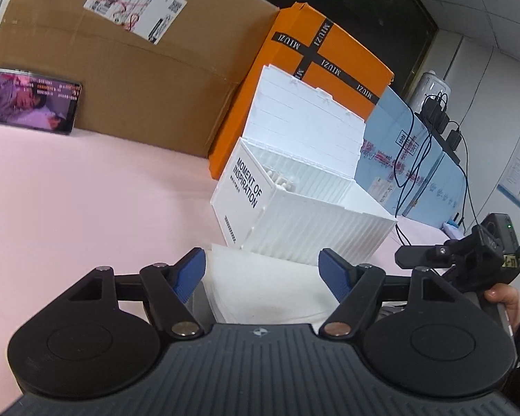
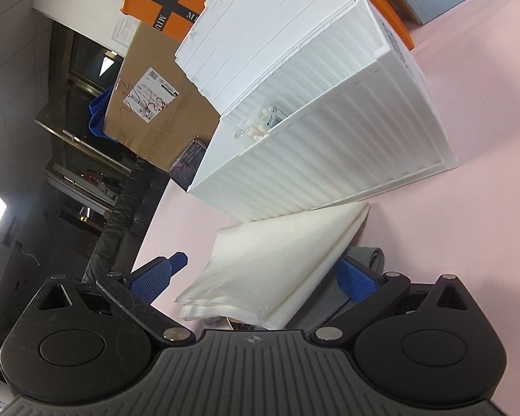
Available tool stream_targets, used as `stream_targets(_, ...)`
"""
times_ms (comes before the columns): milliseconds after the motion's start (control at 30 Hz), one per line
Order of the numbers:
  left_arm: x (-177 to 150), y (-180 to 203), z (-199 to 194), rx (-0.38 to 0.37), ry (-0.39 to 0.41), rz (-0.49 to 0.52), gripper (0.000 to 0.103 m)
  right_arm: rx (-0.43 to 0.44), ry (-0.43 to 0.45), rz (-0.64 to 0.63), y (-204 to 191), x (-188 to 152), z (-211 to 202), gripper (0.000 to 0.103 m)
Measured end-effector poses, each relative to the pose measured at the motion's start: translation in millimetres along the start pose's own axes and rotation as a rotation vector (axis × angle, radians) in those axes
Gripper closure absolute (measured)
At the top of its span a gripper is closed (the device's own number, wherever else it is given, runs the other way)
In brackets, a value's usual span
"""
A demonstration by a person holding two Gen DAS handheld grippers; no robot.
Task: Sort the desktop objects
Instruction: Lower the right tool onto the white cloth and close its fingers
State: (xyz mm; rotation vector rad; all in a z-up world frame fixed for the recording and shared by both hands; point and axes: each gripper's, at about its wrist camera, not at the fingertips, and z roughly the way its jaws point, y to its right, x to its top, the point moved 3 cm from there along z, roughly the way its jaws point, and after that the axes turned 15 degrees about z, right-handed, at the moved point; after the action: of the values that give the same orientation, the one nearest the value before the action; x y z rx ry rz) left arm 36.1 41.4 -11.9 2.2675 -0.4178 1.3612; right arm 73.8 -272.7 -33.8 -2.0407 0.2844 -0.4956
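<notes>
While both pairs of tongs hang low over the pink tabletop (image 1: 69, 208), a folded stack of white tissues (image 2: 277, 263) sits between them. From the left wrist view, the left tongs (image 1: 261, 274) are spread wide, blue pads on either side of the tissue stack without pressing it. The right tongs (image 2: 260, 277) are likewise released, the tissues between their blue pads and a rolled grey cloth (image 2: 364, 260) beside the right-hand pad; whether either pad touches the paper I cannot tell. The right tool's black body also shows at the edge of the left view, a hand (image 1: 506, 301) gripping it.

Just beyond the tissues stands a white ribbed storage box (image 1: 294, 208), lid open, printed "MOMENT OF INSPIRATION", with cotton swabs (image 2: 256, 128) inside. The tissue stack's far edge lies at the foot of this box.

Behind it leans an orange box (image 1: 329, 69) crossed with black MIUZI tape, next to a large cardboard carton (image 1: 121, 52). A phone (image 1: 33, 105) with a lit screen stands against the carton.
</notes>
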Motion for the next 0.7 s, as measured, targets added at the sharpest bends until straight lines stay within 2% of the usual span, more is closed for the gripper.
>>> stream_targets(167, -10.9, -0.4, 8.9, -0.069, -0.067, -0.061, 0.035, -0.007, -0.011, -0.006, 0.6, -0.8, 2.7, 0.001)
stream_targets(333, -21.4, -6.9, 19.2, -0.081, -0.122, -0.115, 0.034, -0.008, -0.014, -0.017, 4.8, -3.2, 4.0, 0.007)
stream_targets(400, -23.3, -10.7, 22.2, -0.112, -0.129, -0.154, 0.034, -0.015, -0.009, -0.032, 5.2, -3.8, 3.8, 0.012)
stream_targets(567, -23.1, -16.0, 22.1, -0.136, -0.130, -0.222, 0.034, -0.027, -0.003, -0.039, 10.1, -4.2, 6.1, 0.026)
stream_targets(700, -24.9, -14.9, 17.1, -0.125, -0.138, -0.234, 0.032, -0.037, 0.002, -0.045, 14.1, -5.0, 7.2, 0.040)
